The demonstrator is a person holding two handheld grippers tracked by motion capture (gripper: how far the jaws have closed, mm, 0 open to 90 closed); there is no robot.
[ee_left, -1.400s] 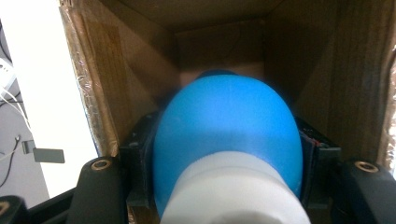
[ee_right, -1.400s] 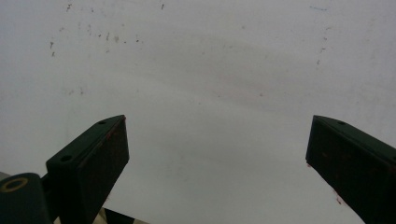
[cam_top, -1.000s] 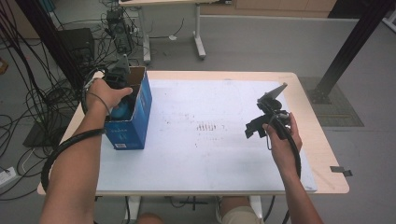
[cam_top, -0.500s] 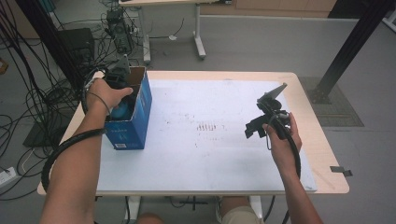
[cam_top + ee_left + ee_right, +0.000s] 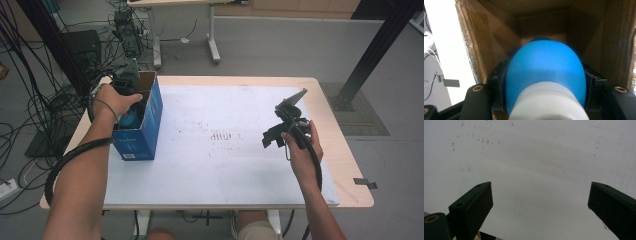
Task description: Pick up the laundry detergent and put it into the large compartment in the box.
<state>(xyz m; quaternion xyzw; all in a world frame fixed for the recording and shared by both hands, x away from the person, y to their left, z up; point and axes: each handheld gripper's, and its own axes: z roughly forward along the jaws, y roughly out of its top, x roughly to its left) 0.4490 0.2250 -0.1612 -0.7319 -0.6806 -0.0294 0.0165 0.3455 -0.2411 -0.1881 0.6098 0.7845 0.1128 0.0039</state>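
L gripper (image 5: 131, 100) is down inside the open top of the blue cardboard box (image 5: 142, 135), which stands upright near the left edge of the table (image 5: 350, 175), toward the far-left corner. In the left gripper view the jaws are closed against both sides of a blue rounded object (image 5: 545, 70) w/ a white end (image 5: 546, 102) nearest the camera; looks like a ball-shaped or bulb-like item, exact type can't be told. The object sits between the jaws, inside the box, brown cardboard walls (image 5: 476, 42) all round it. The left hand (image 5: 114, 100) rests over the box rim, forearm coming in from the near edge.

R gripper (image 5: 280, 131) is held in the right hand (image 5: 302, 152) above the right part of the table, nearer the right edge than the middle, well apart from the box. In the right gripper view its jaws stand wide open w/ nothing between them, just the white mat (image 5: 536, 157) w/ small dark specks below. Grey plate (image 5: 292, 100) on top of the R gripper points toward the far edge. White mat covers most of the tabletop; bare wood shows along the right and far edges. A patch of dark marks (image 5: 222, 136) lies approx. mid-mat, between box and R gripper.
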